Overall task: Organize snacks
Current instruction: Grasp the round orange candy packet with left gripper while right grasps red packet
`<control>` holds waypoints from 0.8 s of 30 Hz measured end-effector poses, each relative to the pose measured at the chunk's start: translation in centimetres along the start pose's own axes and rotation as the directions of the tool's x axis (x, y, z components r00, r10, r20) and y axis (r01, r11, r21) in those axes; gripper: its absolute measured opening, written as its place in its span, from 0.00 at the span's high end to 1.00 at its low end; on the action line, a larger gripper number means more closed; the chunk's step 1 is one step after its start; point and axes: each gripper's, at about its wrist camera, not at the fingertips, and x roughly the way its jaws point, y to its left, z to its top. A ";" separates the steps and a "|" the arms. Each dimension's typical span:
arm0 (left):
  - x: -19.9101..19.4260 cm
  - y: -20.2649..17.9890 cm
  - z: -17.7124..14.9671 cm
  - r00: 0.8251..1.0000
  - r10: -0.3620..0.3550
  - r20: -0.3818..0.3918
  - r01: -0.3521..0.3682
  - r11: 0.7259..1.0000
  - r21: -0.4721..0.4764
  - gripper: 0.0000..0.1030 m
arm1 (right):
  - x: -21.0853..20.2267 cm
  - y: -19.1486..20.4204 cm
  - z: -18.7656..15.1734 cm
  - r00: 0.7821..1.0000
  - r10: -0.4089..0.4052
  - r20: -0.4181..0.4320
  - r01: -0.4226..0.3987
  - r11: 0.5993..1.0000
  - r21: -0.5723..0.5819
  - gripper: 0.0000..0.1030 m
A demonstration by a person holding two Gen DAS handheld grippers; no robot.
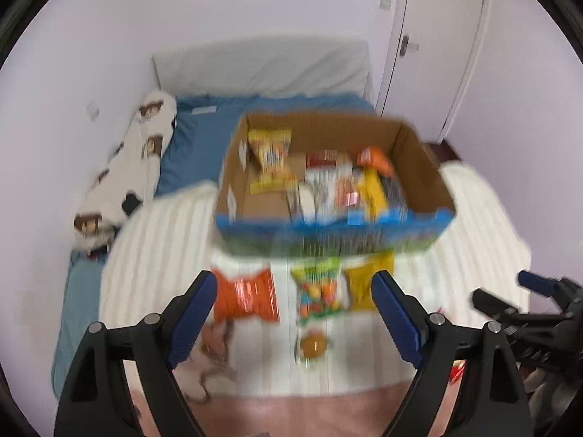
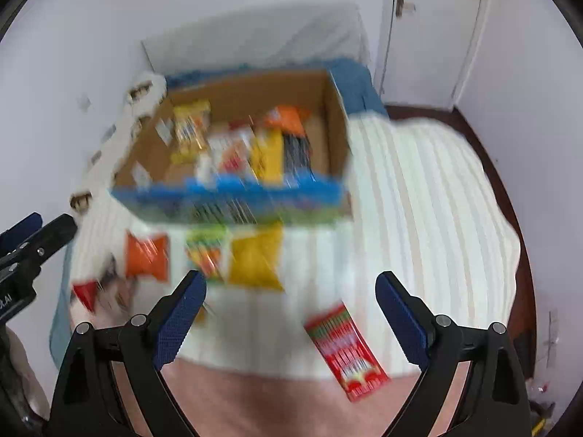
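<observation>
A cardboard box (image 1: pixel 422 160) with a blue printed front stands on the bed and holds several snack packs; it also shows in the right wrist view (image 2: pixel 331 123). In front of it lie an orange bag (image 1: pixel 244 296), a colourful candy bag (image 1: pixel 319 291), a yellow bag (image 1: pixel 364 284) and a small clear pack (image 1: pixel 313 346). A red snack pack (image 2: pixel 344 353) lies nearer, between my right gripper's fingers in view. My left gripper (image 1: pixel 295 313) is open and empty above the loose bags. My right gripper (image 2: pixel 291 317) is open and empty. Both views are motion-blurred.
The bed has a white striped blanket (image 2: pixel 419 200), a blue sheet (image 1: pixel 189 142) and a pink cover (image 1: pixel 291 415) at the near edge. A long patterned pillow (image 1: pixel 135 160) lies by the left wall. A white door (image 1: pixel 437 36) stands at the back right.
</observation>
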 end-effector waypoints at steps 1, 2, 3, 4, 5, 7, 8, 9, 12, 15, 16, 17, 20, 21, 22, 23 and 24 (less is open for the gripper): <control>1.3 -0.4 -1.4 0.999 -0.002 -0.040 0.002 1.000 -0.002 0.16 | 0.9 -1.0 -1.0 0.999 -0.014 -0.036 0.014 1.000 0.000 0.07; 2.4 -0.6 -2.4 0.997 -0.006 -0.071 0.005 1.000 -0.006 0.16 | 1.8 -1.9 -1.9 0.997 -0.024 -0.074 0.024 1.000 0.000 0.07; 3.7 -0.9 -3.6 0.994 -0.004 -0.109 0.003 1.000 -0.014 0.16 | 2.8 -2.7 -2.6 0.993 -0.032 -0.111 0.032 0.999 0.001 0.07; 5.1 -1.2 -4.9 0.988 -0.006 -0.154 0.002 1.000 -0.026 0.16 | 4.0 -3.5 -3.4 0.987 -0.045 -0.154 0.044 0.999 -0.008 0.07; 6.1 -1.3 -5.9 0.983 -0.011 -0.185 0.004 0.999 -0.038 0.16 | 5.1 -4.1 -4.2 0.979 -0.061 -0.192 0.058 0.998 -0.020 0.07; 8.3 -1.6 -8.1 0.968 -0.020 -0.249 0.004 0.998 -0.064 0.16 | 7.6 -5.1 -5.7 0.963 -0.093 -0.254 0.081 0.995 -0.057 0.07; 9.1 -1.7 -9.0 0.960 -0.031 -0.278 0.011 0.997 -0.075 0.16 | 8.8 -5.3 -6.3 0.955 -0.104 -0.279 0.087 0.994 -0.072 0.07; 9.9 -1.9 -10.2 0.949 -0.044 -0.311 0.019 0.996 -0.084 0.16 | 9.9 -5.5 -6.7 0.948 -0.114 -0.298 0.093 0.992 -0.083 0.07; 12.0 -2.2 -12.7 0.920 -0.053 -0.388 0.019 0.996 -0.092 0.16 | 13.4 -5.4 -8.3 0.926 -0.138 -0.352 0.099 0.987 -0.126 0.07; 13.1 -1.8 -14.3 0.905 -0.043 -0.424 0.004 0.996 -0.092 0.16 | 16.0 -4.9 -9.3 0.912 -0.171 -0.374 0.117 0.980 -0.162 0.09; 13.3 -1.6 -14.5 0.904 -0.041 -0.427 0.000 0.995 -0.095 0.16 | 16.5 -4.6 -9.6 0.910 -0.190 -0.368 0.131 0.975 -0.179 0.11; 13.4 -1.3 -14.5 0.903 -0.042 -0.428 -0.003 0.995 -0.102 0.16 | 16.8 -4.3 -9.9 0.910 -0.208 -0.358 0.147 0.971 -0.190 0.15; 13.6 -0.4 -14.4 0.903 -0.045 -0.428 -0.009 0.992 -0.124 0.16 | 16.9 -3.7 -10.2 0.915 -0.204 -0.348 0.159 0.975 -0.154 0.34; 13.6 0.0 -14.2 0.905 -0.048 -0.424 -0.010 0.991 -0.133 0.16 | 16.8 -3.5 -10.3 0.917 -0.178 -0.358 0.145 0.983 -0.116 0.34; 13.6 0.3 -13.9 0.907 -0.053 -0.419 -0.008 0.990 -0.144 0.16 | 16.7 -3.3 -10.4 0.919 -0.134 -0.371 0.116 0.991 -0.071 0.34; 13.6 0.5 -13.6 0.908 -0.058 -0.415 -0.006 0.989 -0.151 0.16 | 16.7 -3.3 -10.5 0.920 -0.072 -0.386 0.074 0.997 -0.010 0.34; 13.7 0.6 -13.1 0.910 -0.060 -0.410 -0.005 0.988 -0.155 0.16 | 16.8 -3.2 -10.6 0.918 -0.009 -0.397 0.034 0.998 0.057 0.34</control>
